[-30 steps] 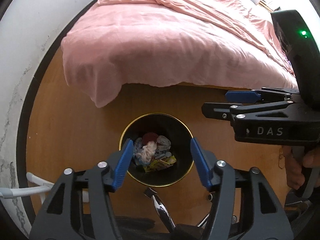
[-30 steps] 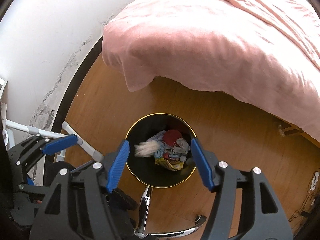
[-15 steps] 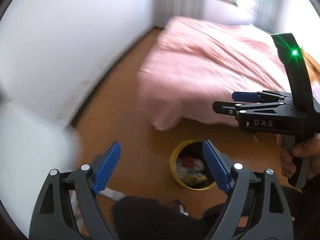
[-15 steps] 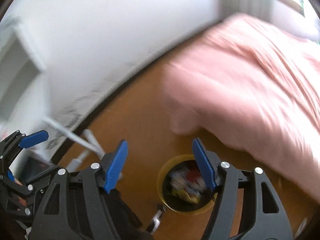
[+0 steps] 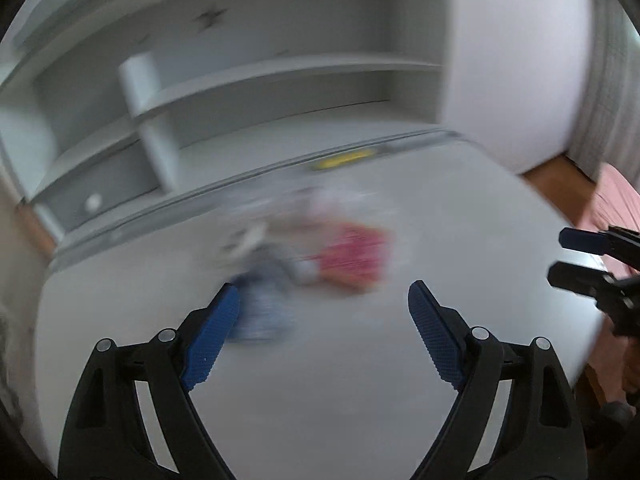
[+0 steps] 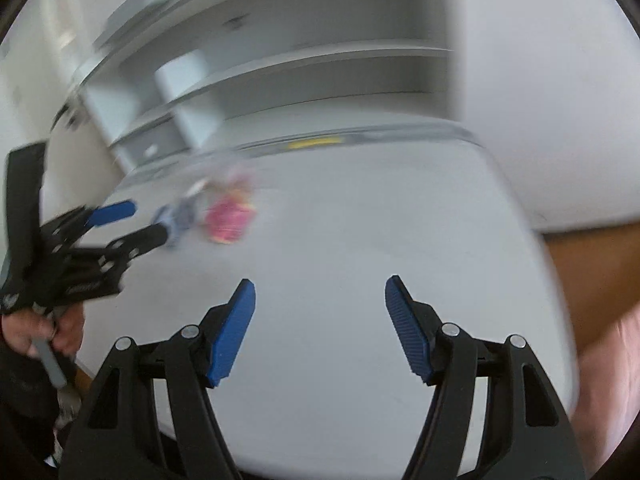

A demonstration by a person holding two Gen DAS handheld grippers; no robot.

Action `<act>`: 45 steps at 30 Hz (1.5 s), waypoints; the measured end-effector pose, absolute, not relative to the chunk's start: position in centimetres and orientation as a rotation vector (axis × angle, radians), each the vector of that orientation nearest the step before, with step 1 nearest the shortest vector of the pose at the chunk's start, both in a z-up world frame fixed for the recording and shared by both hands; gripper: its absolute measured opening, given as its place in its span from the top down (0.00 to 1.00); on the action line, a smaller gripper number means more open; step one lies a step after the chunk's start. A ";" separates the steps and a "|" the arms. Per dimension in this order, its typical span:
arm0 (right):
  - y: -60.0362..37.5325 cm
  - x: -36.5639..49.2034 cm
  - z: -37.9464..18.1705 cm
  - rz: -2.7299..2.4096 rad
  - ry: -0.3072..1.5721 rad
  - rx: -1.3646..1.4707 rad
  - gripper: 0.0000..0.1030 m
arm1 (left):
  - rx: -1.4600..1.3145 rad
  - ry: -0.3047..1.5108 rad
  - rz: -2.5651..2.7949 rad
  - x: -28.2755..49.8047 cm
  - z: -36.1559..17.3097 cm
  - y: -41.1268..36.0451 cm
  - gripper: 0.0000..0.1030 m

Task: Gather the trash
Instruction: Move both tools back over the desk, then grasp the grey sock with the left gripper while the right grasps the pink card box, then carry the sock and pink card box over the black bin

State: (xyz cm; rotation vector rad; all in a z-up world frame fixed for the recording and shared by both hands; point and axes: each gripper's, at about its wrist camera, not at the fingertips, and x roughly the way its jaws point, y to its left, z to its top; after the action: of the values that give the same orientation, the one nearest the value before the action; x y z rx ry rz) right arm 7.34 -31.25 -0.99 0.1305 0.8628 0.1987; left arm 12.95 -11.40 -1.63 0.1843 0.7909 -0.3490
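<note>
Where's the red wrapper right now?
The red wrapper lies on the white desk in a blurred trash pile, right of a bluish piece, ahead of the open left gripper; the right wrist view shows it far left.

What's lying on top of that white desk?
On the white desk lies a small blurred heap of litter: a red piece, a bluish piece, some pale scraps. Motion blur hides what they are; nothing covers them.

Blurred pink trash (image 6: 230, 220) on white desk (image 6: 360, 240) — hand-held gripper (image 6: 320, 328) empty.
</note>
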 end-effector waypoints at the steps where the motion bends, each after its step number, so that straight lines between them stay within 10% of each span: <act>1: -29.4 8.5 -0.9 0.233 0.870 0.102 0.36 | 0.173 0.804 -0.331 13.9 -2.1 -10.2 0.18; 11: -20.9 14.8 -2.1 0.362 0.917 -0.087 0.36 | 0.151 0.902 -0.335 18.2 -6.0 -7.9 0.23; 16: -20.0 16.7 -2.8 0.366 0.937 -0.156 0.36 | 0.134 0.927 -0.382 18.7 -6.6 -7.5 0.78; 45: -21.2 14.2 -0.5 0.373 0.886 -0.073 0.44 | 0.059 0.832 -0.431 13.4 -1.7 -6.5 0.79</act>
State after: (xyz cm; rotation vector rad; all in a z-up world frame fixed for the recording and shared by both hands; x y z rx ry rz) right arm 14.24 -21.21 -0.47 -0.0731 0.8856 0.3727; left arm 13.37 -6.50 -1.66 0.0587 0.8319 -0.4307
